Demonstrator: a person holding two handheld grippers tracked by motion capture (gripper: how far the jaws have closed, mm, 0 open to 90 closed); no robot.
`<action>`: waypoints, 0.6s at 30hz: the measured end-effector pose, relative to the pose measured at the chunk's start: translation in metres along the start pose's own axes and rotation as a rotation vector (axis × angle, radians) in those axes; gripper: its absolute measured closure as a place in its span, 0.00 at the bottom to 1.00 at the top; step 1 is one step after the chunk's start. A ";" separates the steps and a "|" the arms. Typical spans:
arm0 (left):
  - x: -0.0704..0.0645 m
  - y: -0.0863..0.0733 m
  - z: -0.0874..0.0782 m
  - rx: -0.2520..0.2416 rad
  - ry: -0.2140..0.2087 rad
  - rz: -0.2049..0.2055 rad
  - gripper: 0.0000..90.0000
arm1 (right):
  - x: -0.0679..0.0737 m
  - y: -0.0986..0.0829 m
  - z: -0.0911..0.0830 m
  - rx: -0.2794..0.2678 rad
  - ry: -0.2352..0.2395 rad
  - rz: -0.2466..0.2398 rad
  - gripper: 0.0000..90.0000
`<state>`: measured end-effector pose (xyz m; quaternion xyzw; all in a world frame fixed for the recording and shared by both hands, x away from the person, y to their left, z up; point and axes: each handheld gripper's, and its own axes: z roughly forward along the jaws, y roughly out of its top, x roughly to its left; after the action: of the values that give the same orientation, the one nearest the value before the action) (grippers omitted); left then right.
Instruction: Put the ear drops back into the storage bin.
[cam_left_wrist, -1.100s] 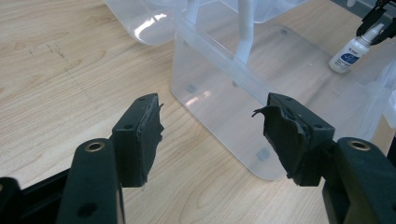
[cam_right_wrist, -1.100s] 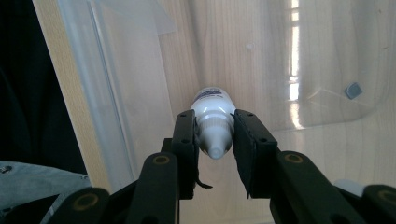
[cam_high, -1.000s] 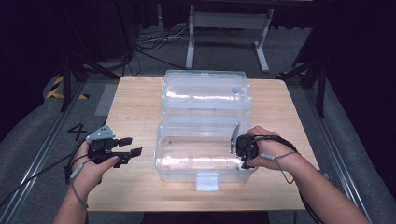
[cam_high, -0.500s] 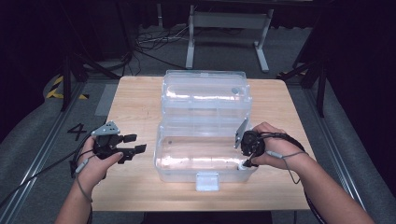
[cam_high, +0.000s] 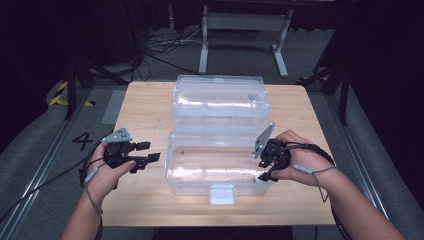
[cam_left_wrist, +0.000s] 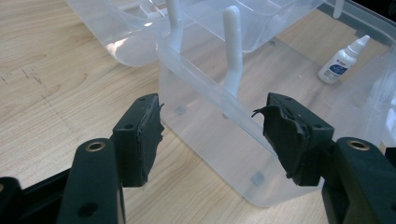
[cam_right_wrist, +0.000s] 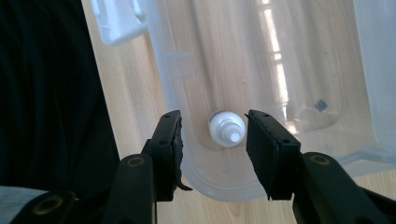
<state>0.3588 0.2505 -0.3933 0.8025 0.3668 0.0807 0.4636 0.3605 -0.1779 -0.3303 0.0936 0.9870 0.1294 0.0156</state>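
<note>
the clear box (cam_high: 220, 165) sits open on the wooden counter (cam_high: 145, 110) with a small white bottle (cam_right_wrist: 227, 129) standing inside it. the right gripper (cam_right_wrist: 212, 135) hovers over the bottle, jaws spread. the left gripper (cam_left_wrist: 210, 135) waits beside the box's end, jaws spread, holding nothing.
</note>
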 end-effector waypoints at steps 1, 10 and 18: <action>-0.001 0.001 0.000 0.000 -0.002 0.004 0.42 | 0.000 0.000 0.000 0.000 0.000 0.000 0.63; -0.023 0.011 -0.001 -0.006 -0.067 0.073 0.45 | 0.001 0.009 -0.017 -0.206 -0.041 0.039 0.63; -0.037 0.014 0.004 0.014 -0.116 0.113 0.46 | -0.015 0.016 -0.033 -0.308 -0.105 0.071 0.62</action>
<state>0.3417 0.2191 -0.3766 0.8285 0.2941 0.0575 0.4730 0.3764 -0.1741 -0.2943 0.1315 0.9495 0.2745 0.0766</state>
